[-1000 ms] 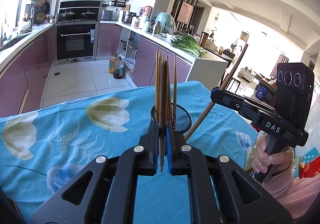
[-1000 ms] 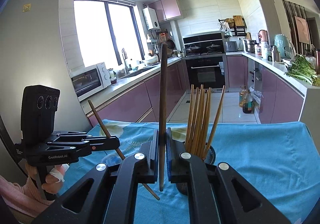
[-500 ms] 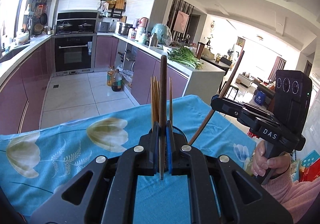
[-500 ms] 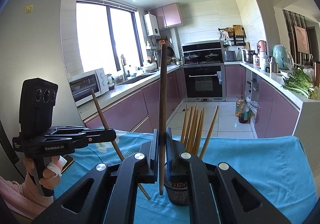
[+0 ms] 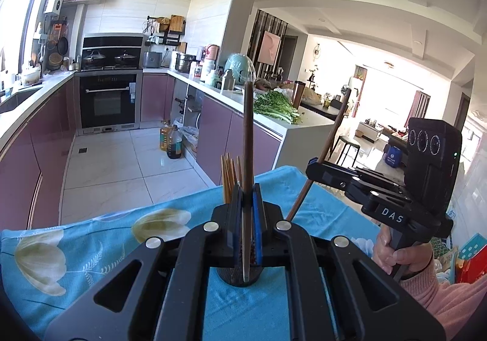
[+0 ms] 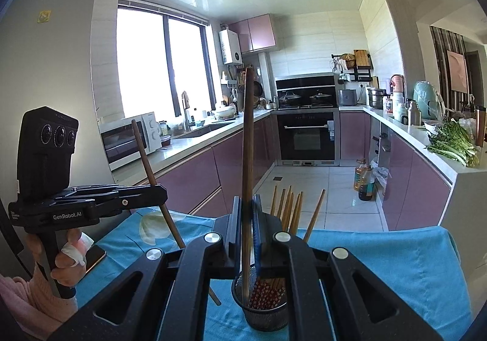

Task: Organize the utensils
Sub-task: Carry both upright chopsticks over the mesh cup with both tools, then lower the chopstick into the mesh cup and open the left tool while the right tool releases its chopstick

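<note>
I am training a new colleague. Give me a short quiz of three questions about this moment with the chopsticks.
1. True or false: the left hand-held gripper is open and empty.
2. Where does the black mesh holder stand? A: on the kitchen floor. B: on the blue tablecloth. C: on the white counter.
3. Fill in the missing word: the right hand-held gripper is shut on a second dark ___, held nearly upright.

Key
1. False: it is shut on a dark chopstick.
2. B.
3. chopstick.
</note>
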{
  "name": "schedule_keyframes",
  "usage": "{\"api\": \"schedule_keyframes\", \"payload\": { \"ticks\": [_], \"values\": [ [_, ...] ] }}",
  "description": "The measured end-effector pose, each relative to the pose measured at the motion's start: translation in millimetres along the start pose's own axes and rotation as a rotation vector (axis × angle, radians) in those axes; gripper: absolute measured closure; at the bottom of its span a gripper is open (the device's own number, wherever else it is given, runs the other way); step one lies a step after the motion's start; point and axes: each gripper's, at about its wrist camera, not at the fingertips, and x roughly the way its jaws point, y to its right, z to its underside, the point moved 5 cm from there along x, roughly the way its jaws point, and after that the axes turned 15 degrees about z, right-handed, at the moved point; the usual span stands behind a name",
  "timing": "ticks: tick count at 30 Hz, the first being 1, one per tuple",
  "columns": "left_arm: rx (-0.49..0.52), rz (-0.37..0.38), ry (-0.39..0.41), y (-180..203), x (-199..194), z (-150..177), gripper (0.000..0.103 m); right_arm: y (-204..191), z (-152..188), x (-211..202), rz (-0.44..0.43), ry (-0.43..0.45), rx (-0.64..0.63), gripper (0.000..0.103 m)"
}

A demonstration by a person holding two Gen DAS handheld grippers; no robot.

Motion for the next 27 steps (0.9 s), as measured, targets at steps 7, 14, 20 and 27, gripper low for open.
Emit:
{"api": "schedule_keyframes", "payload": {
  "ticks": [7,14,20,27],
  "values": [
    [0.026,0.000,0.036,10.5,0.6,-16.3,0.096,0.6,1.8,8.2,0.012,-0.009,0.002,0.097],
    [0.049,-0.003,0.041,22.1,11.4,-23.0,0.096,2.2,6.6,14.6,0.019,-0.028,0.008,0.097],
    [0.049,-0.015,0.004,17.3,20.6,-14.8,0.096,3.6,11.3,21.2,0.025,-0.050,0.014,0.097],
    [0.042,-0.027,-0.050,15.2,36.2,-2.9,0.096,5.4,17.8,31.7,0.033,-0.084,0.021,0.097]
  ]
}}
